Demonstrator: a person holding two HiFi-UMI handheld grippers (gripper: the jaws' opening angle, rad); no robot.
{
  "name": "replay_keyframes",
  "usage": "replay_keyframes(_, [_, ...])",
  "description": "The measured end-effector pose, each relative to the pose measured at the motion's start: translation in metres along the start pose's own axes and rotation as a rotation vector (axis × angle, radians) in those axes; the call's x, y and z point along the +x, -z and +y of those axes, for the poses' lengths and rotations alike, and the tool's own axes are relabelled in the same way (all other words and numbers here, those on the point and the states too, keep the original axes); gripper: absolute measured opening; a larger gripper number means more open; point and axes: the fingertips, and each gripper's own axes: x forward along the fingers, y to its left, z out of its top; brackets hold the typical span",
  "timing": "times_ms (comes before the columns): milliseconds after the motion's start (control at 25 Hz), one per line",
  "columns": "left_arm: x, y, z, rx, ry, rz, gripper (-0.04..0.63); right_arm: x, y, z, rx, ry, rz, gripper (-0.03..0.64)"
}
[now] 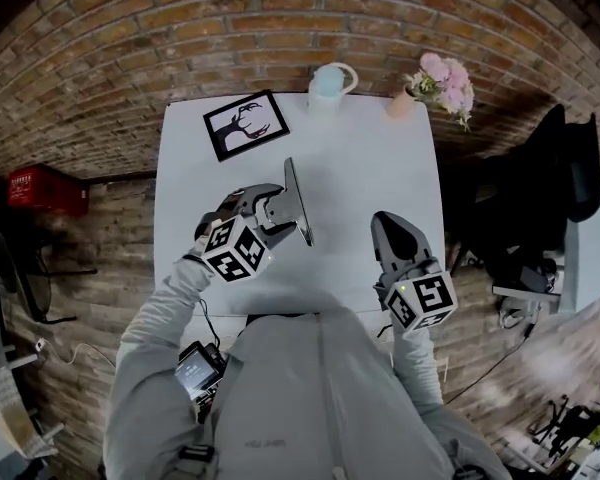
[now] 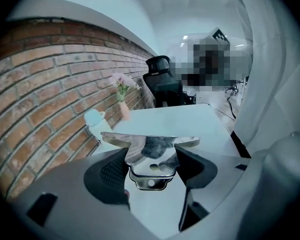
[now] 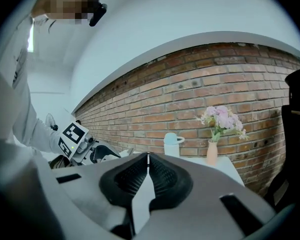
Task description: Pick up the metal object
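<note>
The metal object [image 2: 150, 151], a shiny flat bracket, is clamped between the jaws of my left gripper [image 2: 151, 167] and looks lifted clear of the white table [image 1: 380, 168], so I judge the pick-up essentially done. My right gripper [image 3: 148, 160] is closed on nothing above the table's near edge. I can read no brand or writing anywhere, only the square markers on the gripper cubes.

No legible text or numbers; only black-and-white square markers [image 1: 232, 249] on left gripper [image 1: 277, 211] and right gripper [image 1: 388, 221].
</note>
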Motion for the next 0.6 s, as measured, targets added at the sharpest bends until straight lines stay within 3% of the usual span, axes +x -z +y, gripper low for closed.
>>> replay_keyframes(320, [-0.062, -0.025, 0.012, -0.168, -0.158, -0.147, 0.304, 0.009, -0.02, 0.016, -0.047, -0.07, -0.037, 0.025])
replay_keyframes(600, [-0.099, -0.053, 0.022, -0.33, -0.21, -0.321, 0.304, 0.02, -0.032, 0.028, -0.091, -0.111, -0.053, 0.025])
